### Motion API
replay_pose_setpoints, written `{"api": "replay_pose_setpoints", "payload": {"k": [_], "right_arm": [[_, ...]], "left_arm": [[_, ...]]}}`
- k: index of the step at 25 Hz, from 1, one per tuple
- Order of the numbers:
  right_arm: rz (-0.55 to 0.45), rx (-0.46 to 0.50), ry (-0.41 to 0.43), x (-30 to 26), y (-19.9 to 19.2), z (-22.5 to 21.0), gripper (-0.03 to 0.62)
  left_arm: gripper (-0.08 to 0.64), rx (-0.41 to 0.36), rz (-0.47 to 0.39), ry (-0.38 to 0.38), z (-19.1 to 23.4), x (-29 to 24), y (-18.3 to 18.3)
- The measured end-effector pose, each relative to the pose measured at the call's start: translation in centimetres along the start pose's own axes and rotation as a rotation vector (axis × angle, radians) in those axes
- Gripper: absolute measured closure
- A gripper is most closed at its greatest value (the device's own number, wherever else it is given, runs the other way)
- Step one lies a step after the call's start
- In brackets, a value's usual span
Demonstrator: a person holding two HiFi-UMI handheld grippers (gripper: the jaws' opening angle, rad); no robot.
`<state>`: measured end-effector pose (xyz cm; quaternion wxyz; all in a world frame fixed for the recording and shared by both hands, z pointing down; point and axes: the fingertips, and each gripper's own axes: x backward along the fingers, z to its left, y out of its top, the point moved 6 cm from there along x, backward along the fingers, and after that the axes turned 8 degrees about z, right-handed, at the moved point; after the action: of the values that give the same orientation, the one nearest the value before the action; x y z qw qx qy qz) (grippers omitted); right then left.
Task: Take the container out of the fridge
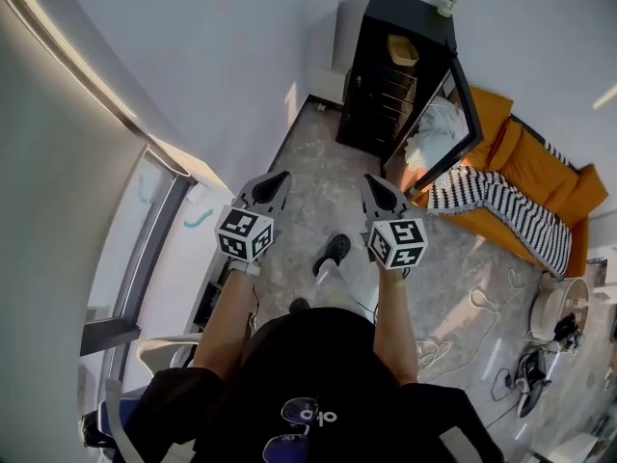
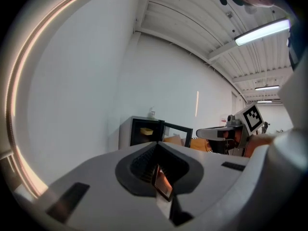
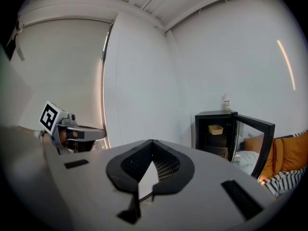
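Observation:
A black fridge (image 1: 386, 85) stands against the far wall with its glass door (image 1: 458, 123) swung open to the right. On its top shelf sits a yellow container (image 1: 402, 50), which also shows in the left gripper view (image 2: 146, 131) and the right gripper view (image 3: 215, 129). My left gripper (image 1: 273, 183) and right gripper (image 1: 379, 186) are held side by side over the floor, well short of the fridge. Both are shut, with nothing between their jaws (image 2: 157, 146) (image 3: 152, 143).
A small jar (image 1: 445, 5) stands on top of the fridge. An orange sofa (image 1: 525, 157) with a striped blanket (image 1: 501, 205) lies right of the fridge door. Cables (image 1: 482, 307) and gear litter the floor at the right. A white wall and window frame (image 1: 154, 239) run along the left.

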<state>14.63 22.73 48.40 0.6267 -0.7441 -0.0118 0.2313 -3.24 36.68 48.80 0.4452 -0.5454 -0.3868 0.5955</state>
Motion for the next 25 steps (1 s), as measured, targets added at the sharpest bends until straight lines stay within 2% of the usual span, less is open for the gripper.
{"api": "replay_pose_setpoints", "payload": {"k": [5,12,25], "right_arm": [[-0.008,-0.008,-0.014,-4.5,2.3,-4.4,0.584],[-0.001,-0.028,-0.019,-10.1,5.7,-11.2,0.584],[-0.013,-0.062,-0.042,-15.4,8.4,-22.0,0.584]], "left_arm": [[0.553,-0.017,-0.005,-0.018,2.9,-5.9,3.3],[0.553,0.007,-0.007,-0.021,5.8,-14.4,7.7],[0.552,0.001,0.005,-0.042,7.8,-26.1,11.8]]}}
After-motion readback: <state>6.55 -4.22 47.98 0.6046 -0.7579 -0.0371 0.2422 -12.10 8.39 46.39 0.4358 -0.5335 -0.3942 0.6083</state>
